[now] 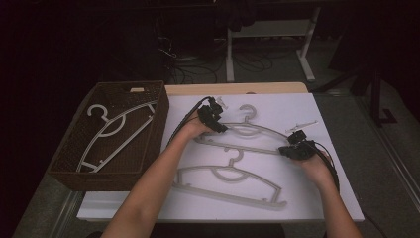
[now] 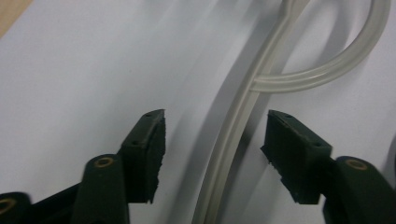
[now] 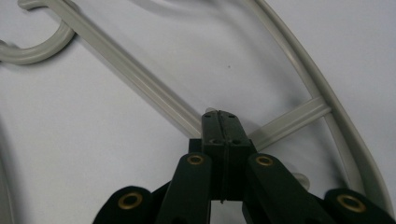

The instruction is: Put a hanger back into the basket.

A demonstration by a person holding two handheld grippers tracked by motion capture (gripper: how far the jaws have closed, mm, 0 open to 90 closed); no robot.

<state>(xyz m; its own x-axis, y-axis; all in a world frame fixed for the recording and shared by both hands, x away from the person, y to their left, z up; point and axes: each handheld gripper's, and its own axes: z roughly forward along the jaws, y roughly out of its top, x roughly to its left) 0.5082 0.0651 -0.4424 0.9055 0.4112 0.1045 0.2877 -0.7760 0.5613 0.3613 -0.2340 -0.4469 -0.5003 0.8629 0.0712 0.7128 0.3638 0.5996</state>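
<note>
At lower centre of the high view a spare hanger (image 1: 230, 186) lies untouched; above it, the far hanger (image 1: 257, 133) is clenched by the right gripper (image 1: 293, 148); the left gripper (image 1: 216, 119) straddles its arm unclosed; uneven lifting could twist it free.

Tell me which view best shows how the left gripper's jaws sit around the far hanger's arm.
The left gripper view: the left gripper has its jaws apart on either side of the far hanger, pads clear of it. The high view shows that gripper over the hanger's shoulder, jaws hidden. The right gripper view shows the right gripper shut on the hanger's bar.
</note>
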